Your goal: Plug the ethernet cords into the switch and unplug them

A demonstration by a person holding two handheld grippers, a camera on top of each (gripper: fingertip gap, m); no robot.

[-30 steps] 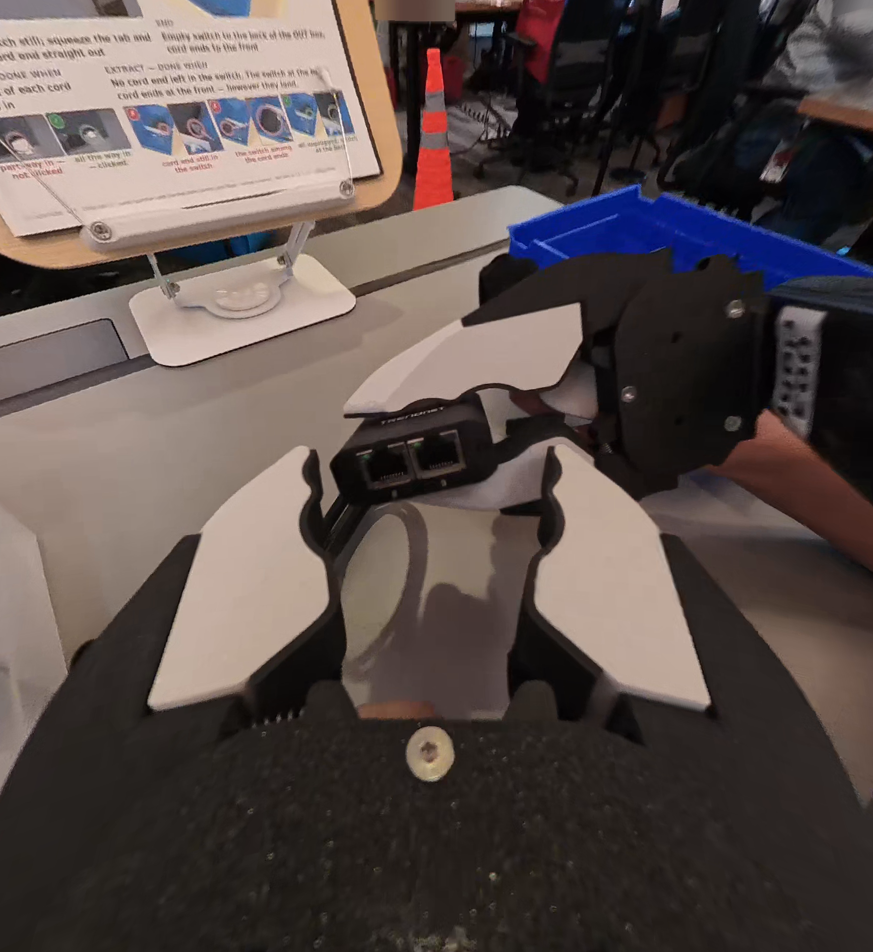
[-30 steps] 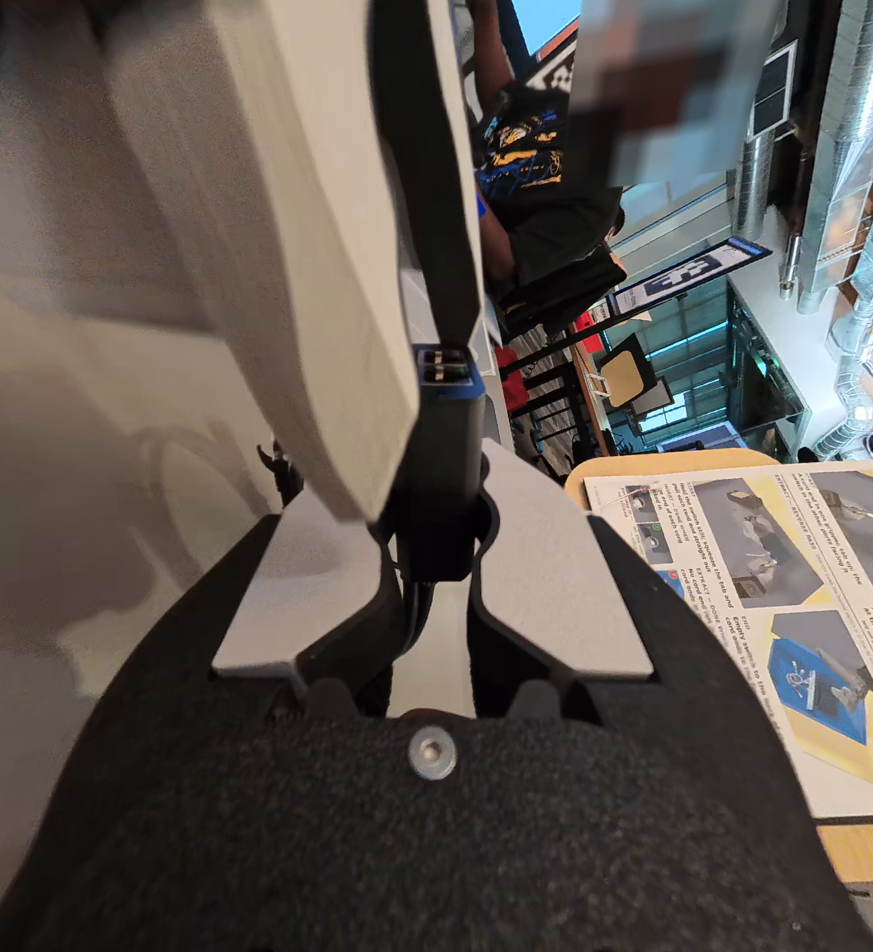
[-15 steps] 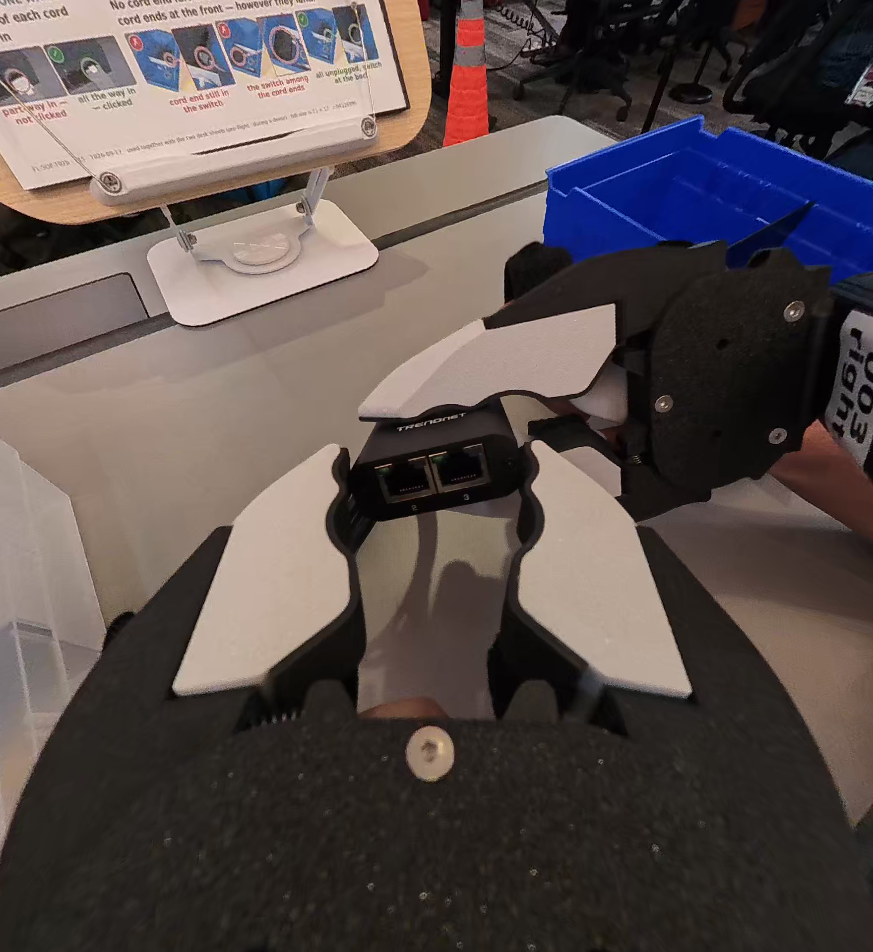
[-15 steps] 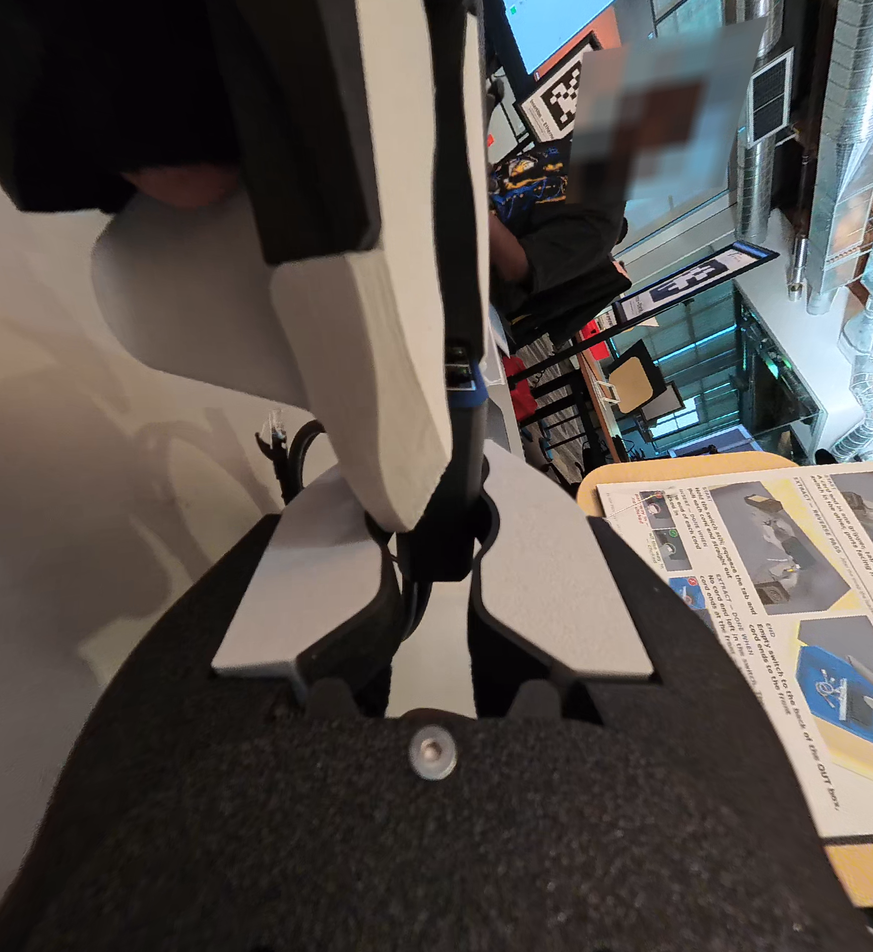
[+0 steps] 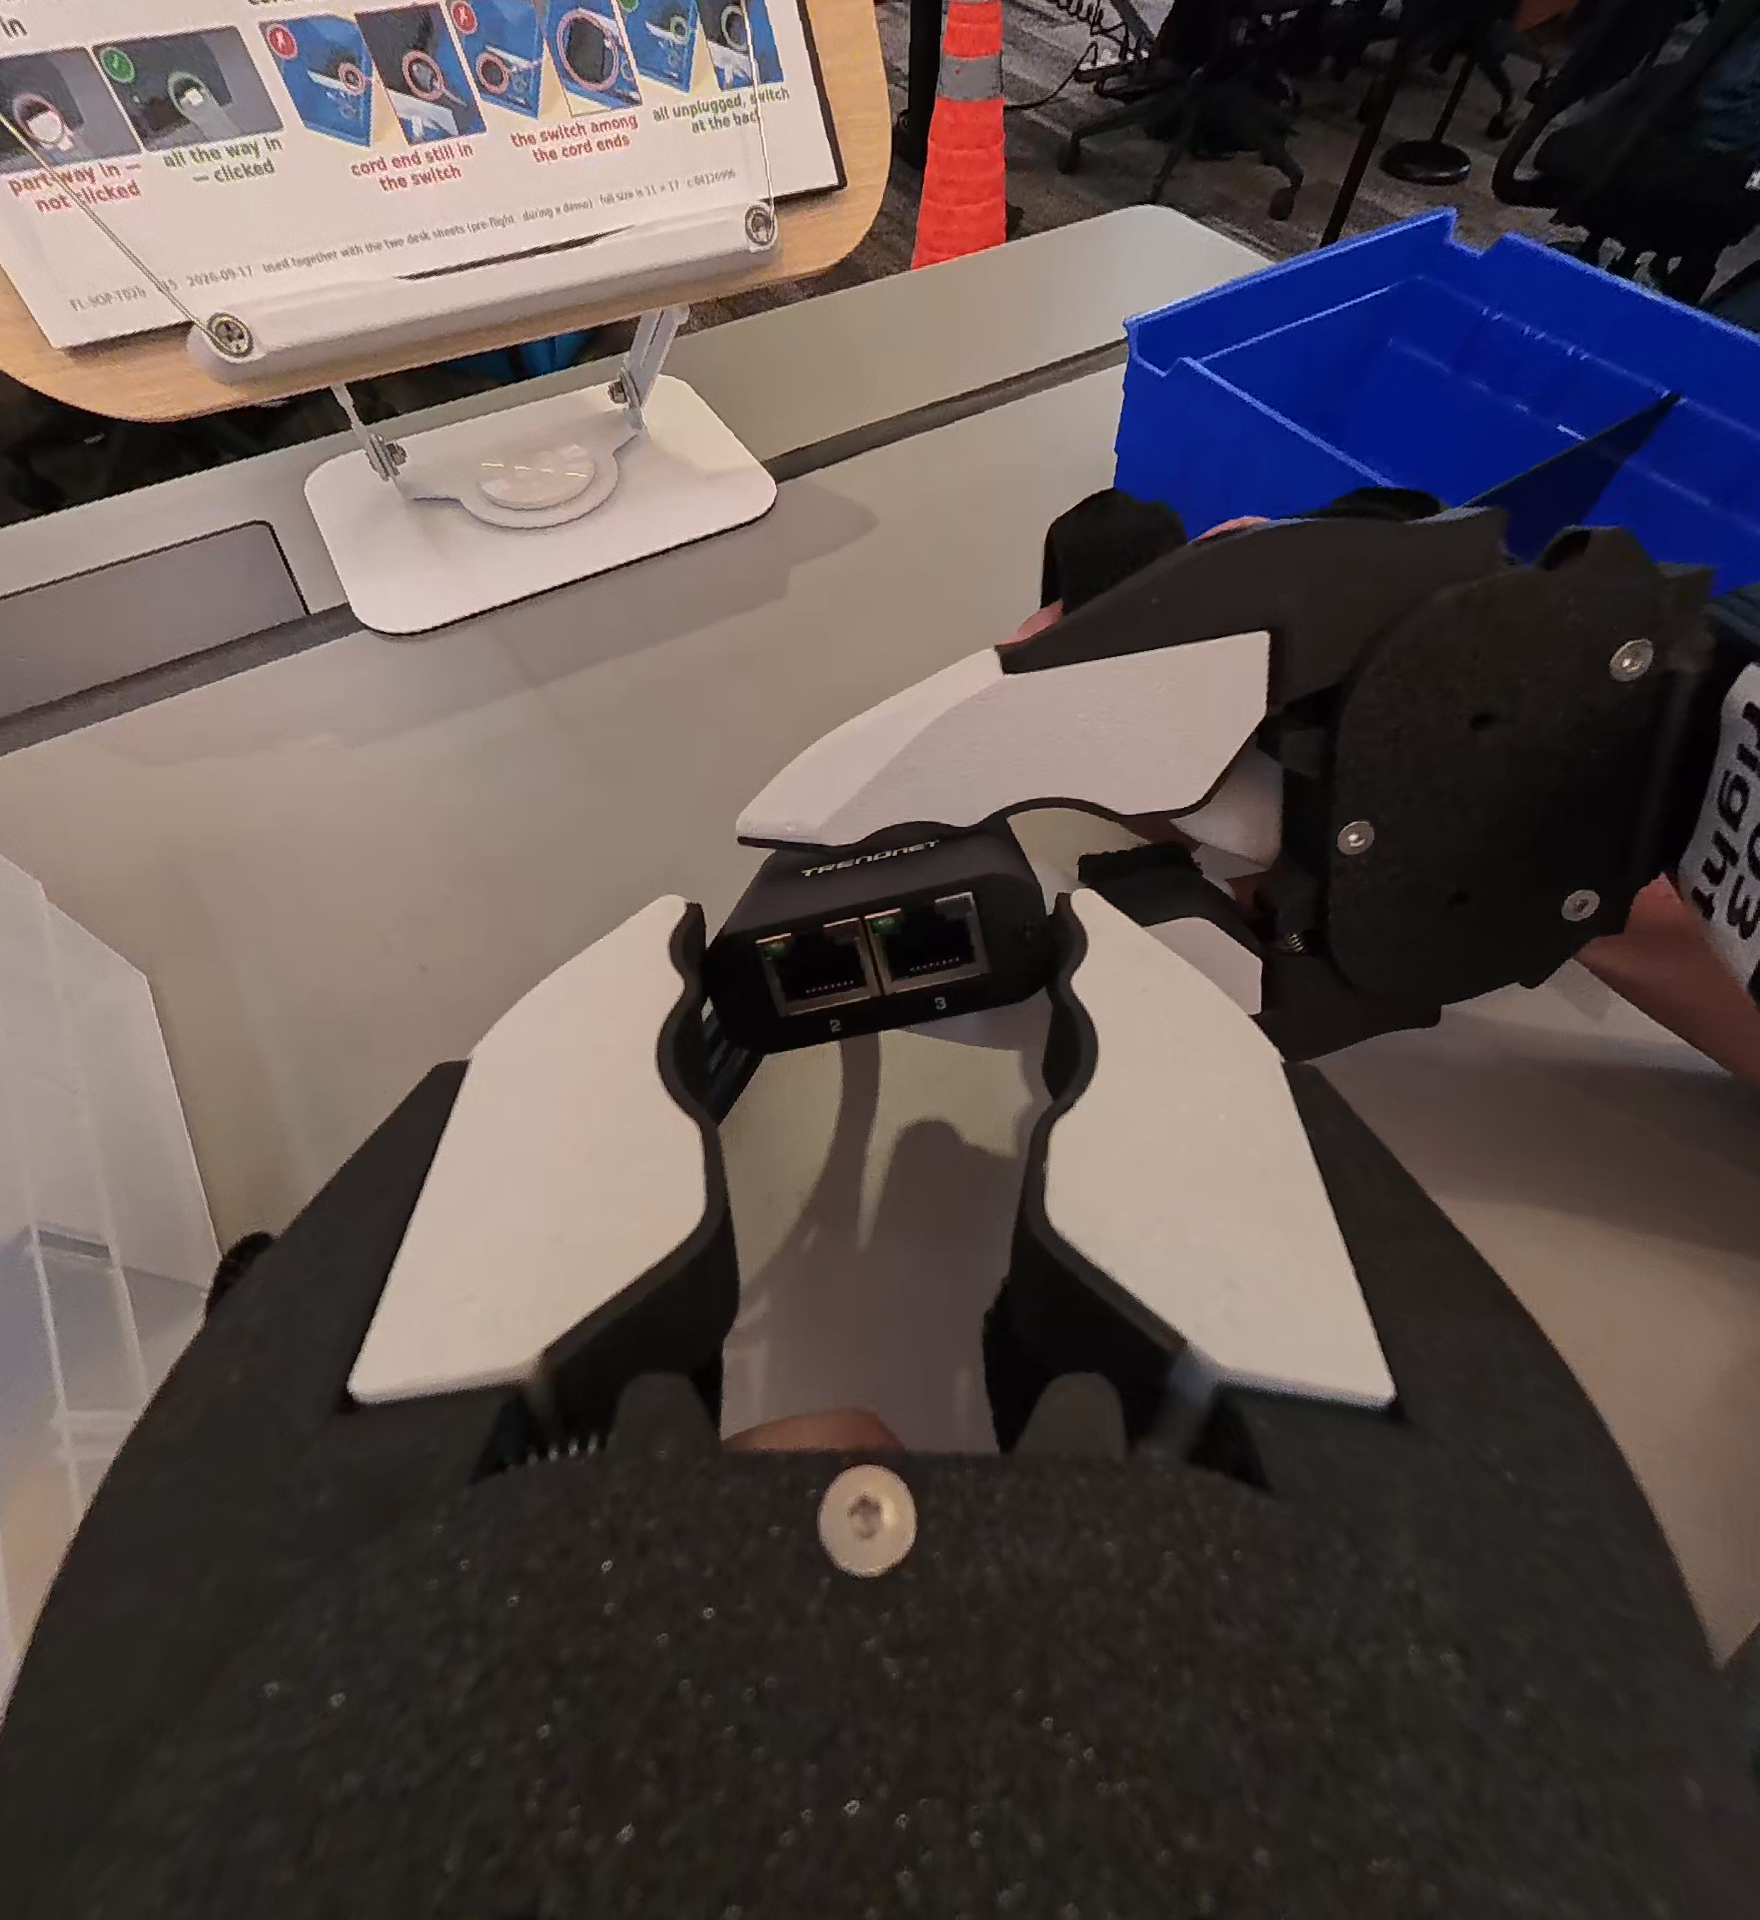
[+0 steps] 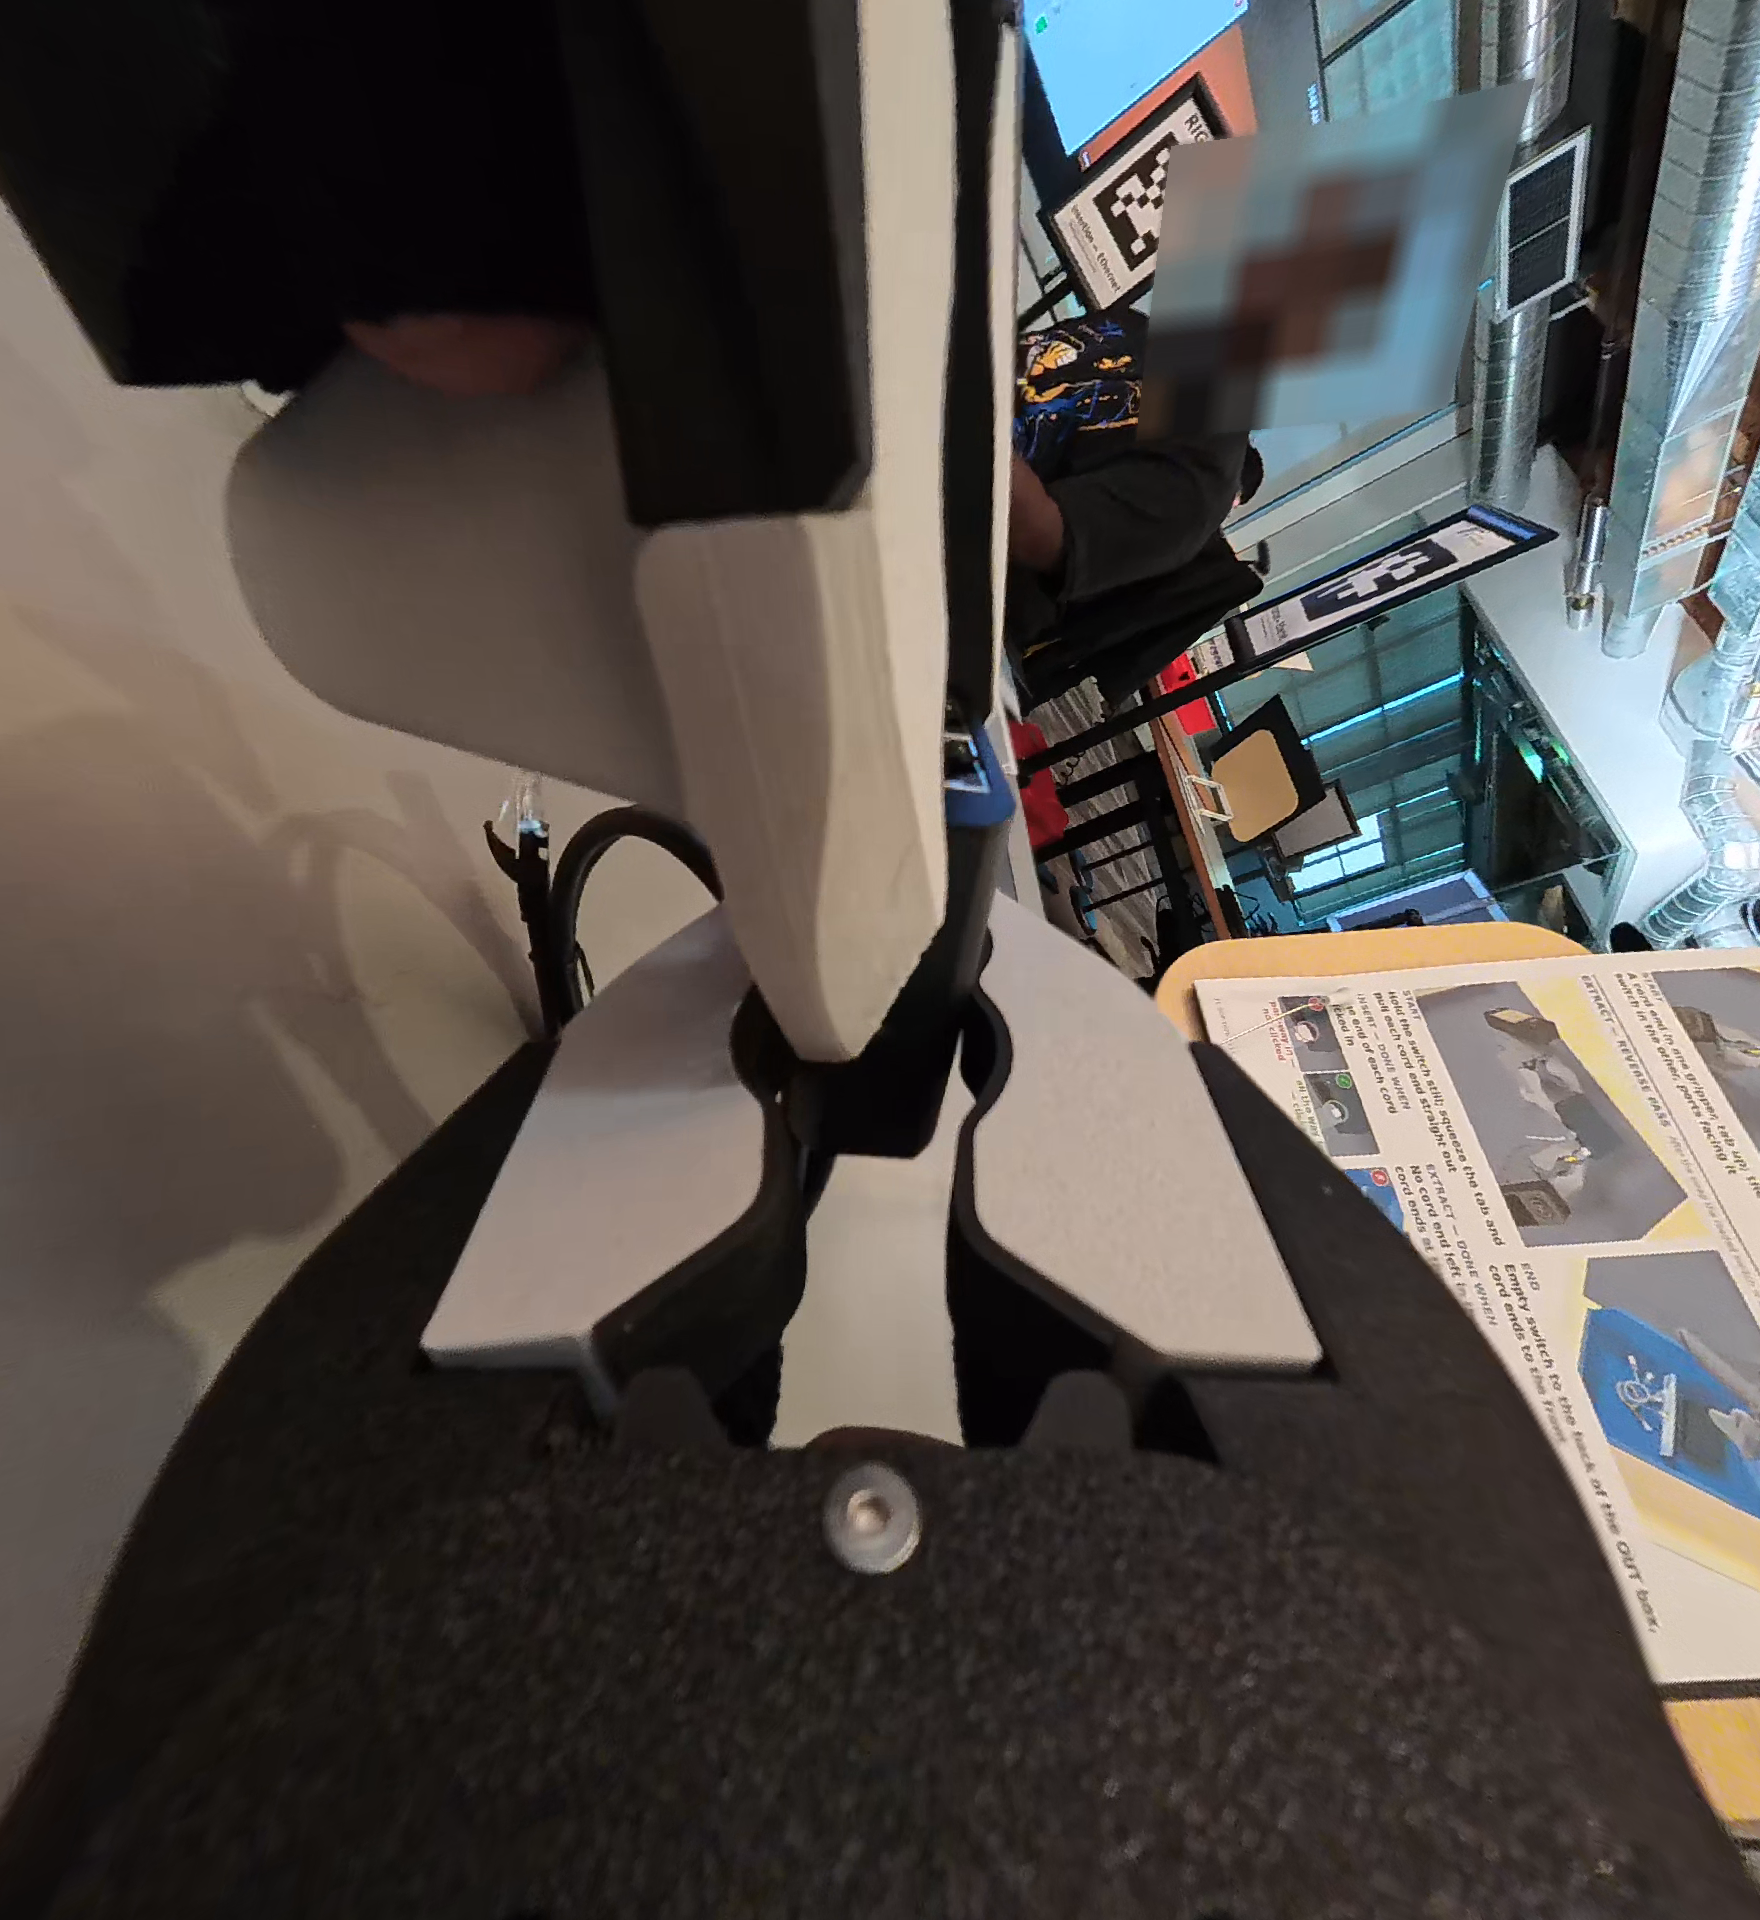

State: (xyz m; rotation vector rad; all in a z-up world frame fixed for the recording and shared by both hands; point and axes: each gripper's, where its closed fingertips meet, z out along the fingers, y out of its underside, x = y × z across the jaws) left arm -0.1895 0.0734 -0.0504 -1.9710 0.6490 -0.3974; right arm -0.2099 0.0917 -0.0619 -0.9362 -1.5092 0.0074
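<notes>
Closing from wide, the left gripper [image 5: 871, 971] now pinches the black switch [image 5: 881, 935] by its sides, while the right gripper [image 5: 959, 914] clamps it above the table [image 5: 440, 831]; the empty ports seem ready for cords

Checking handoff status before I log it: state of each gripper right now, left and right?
Left gripper: closed on the sides of the black switch.
Right gripper: closed on the same switch, top and bottom.

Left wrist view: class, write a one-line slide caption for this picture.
Two grippers share a black switch: right gripper clamps top and bottom, left gripper closes on its sides, both facing ports empty.
</notes>
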